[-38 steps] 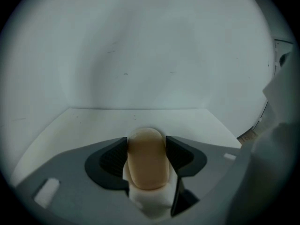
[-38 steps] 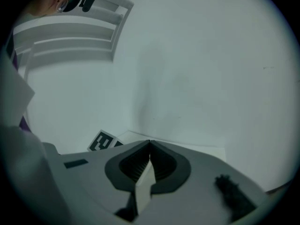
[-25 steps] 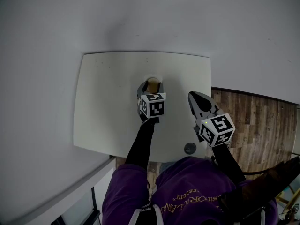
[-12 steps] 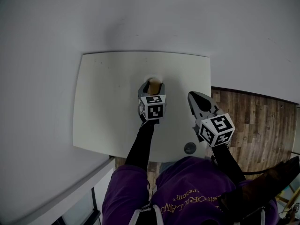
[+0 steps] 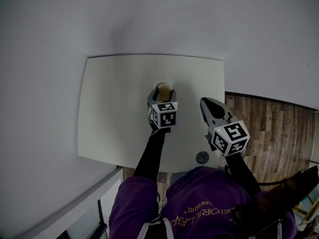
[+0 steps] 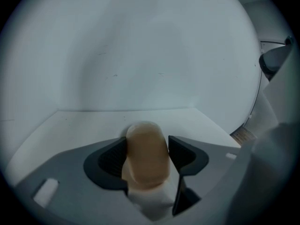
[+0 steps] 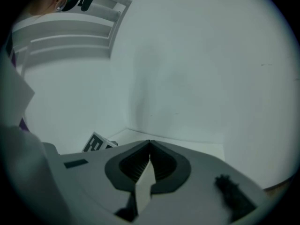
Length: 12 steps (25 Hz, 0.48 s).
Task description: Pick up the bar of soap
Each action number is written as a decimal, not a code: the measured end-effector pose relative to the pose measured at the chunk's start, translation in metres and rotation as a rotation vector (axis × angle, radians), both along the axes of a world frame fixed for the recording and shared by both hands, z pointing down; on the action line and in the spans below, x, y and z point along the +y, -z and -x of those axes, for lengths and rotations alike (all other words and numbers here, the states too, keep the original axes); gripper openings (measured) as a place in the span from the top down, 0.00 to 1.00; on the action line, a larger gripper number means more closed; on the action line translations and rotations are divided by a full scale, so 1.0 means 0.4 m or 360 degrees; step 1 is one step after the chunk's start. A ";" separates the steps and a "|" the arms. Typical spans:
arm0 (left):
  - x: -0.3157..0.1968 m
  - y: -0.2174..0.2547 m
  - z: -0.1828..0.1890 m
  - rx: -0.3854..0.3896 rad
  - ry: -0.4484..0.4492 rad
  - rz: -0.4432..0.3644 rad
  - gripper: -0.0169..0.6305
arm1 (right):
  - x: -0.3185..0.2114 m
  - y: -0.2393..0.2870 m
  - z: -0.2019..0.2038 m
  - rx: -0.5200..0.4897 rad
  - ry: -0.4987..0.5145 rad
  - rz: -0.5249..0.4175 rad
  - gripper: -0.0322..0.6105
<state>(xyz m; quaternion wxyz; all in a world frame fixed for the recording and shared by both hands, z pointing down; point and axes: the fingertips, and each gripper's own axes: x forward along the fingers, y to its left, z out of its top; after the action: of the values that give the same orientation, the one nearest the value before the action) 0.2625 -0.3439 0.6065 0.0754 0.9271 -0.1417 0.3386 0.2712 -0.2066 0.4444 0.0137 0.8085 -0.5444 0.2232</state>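
While over one table, one soap bar.

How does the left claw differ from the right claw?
The left claw is opening, with the tan rounded bar of soap between its jaws; the right claw is shut and empty. The left claw is over the middle of the white table; the right one near its edge. Both carry marker cubes.

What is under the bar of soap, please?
The white table lies under the bar of soap. The left tool has its jaws, now opening, on either side of it. The tool's body partly covers where soap and table meet.
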 end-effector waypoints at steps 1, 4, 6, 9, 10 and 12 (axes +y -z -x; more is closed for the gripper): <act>0.003 -0.011 0.002 -0.0032 -0.0008 -0.0001 0.53 | 0.000 -0.001 -0.001 -0.0001 -0.0002 0.0002 0.94; 0.003 -0.024 0.006 -0.0056 0.0002 -0.0062 0.51 | 0.002 -0.003 -0.002 -0.0003 -0.0009 0.0002 0.94; 0.001 -0.024 0.007 -0.0042 0.0027 -0.0077 0.51 | 0.004 -0.003 -0.006 -0.0003 -0.0015 0.0004 0.94; 0.000 -0.022 0.007 -0.0020 0.0031 -0.0071 0.52 | 0.010 -0.003 -0.011 -0.0004 -0.0027 0.0005 0.94; -0.001 -0.020 0.006 -0.0015 0.0027 -0.0069 0.52 | 0.011 -0.003 -0.011 -0.0003 -0.0030 0.0006 0.94; -0.001 -0.018 0.007 -0.0002 0.0023 -0.0072 0.52 | 0.013 -0.003 -0.010 -0.0001 -0.0032 0.0008 0.94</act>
<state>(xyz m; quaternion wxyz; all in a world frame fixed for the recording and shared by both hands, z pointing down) 0.2596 -0.3442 0.6139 0.0569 0.9273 -0.1562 0.3354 0.2753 -0.2014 0.4456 0.0132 0.8139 -0.5356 0.2249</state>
